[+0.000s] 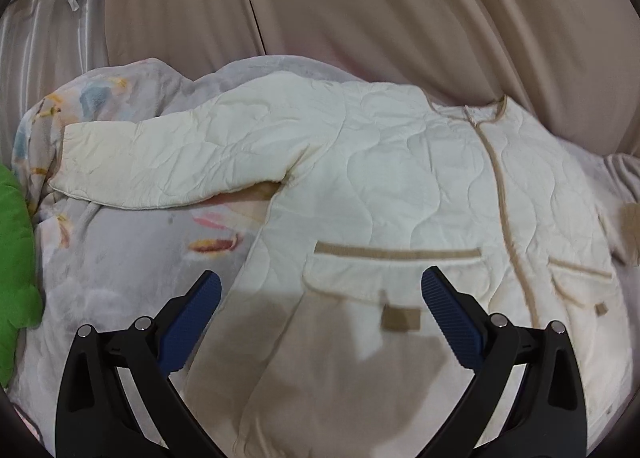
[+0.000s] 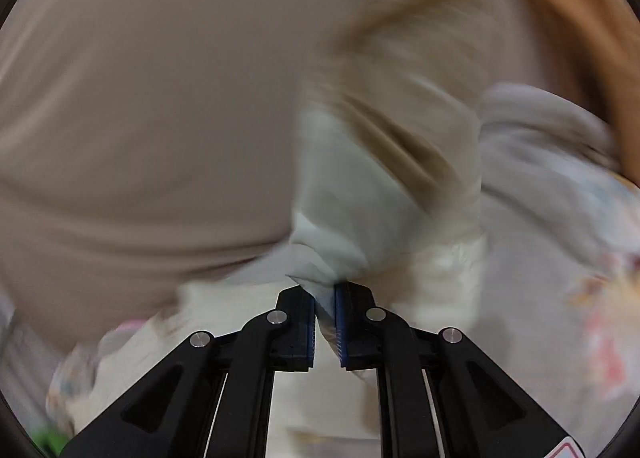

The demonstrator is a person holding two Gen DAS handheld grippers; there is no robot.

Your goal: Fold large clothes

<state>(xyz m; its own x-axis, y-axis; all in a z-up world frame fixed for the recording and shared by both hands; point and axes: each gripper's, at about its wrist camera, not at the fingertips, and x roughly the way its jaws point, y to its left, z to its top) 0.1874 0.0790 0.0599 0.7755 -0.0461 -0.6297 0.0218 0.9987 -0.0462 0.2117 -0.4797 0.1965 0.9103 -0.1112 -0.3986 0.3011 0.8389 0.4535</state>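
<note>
A cream quilted jacket (image 1: 400, 170) with tan trim lies spread front-up on a grey printed blanket (image 1: 132, 242). Its left sleeve (image 1: 160, 162) stretches out to the left. My left gripper (image 1: 320, 290) is open and empty, hovering above the jacket's lower pocket (image 1: 396, 270). My right gripper (image 2: 325, 294) is shut on a fold of the jacket's cream fabric (image 2: 360, 194), most likely the other sleeve, and holds it lifted. The right wrist view is motion-blurred.
Beige curtains (image 1: 360, 6) hang behind the bed. A green cushion (image 1: 16, 250) lies at the left edge. The grey blanket also shows at the right of the right wrist view (image 2: 552, 218).
</note>
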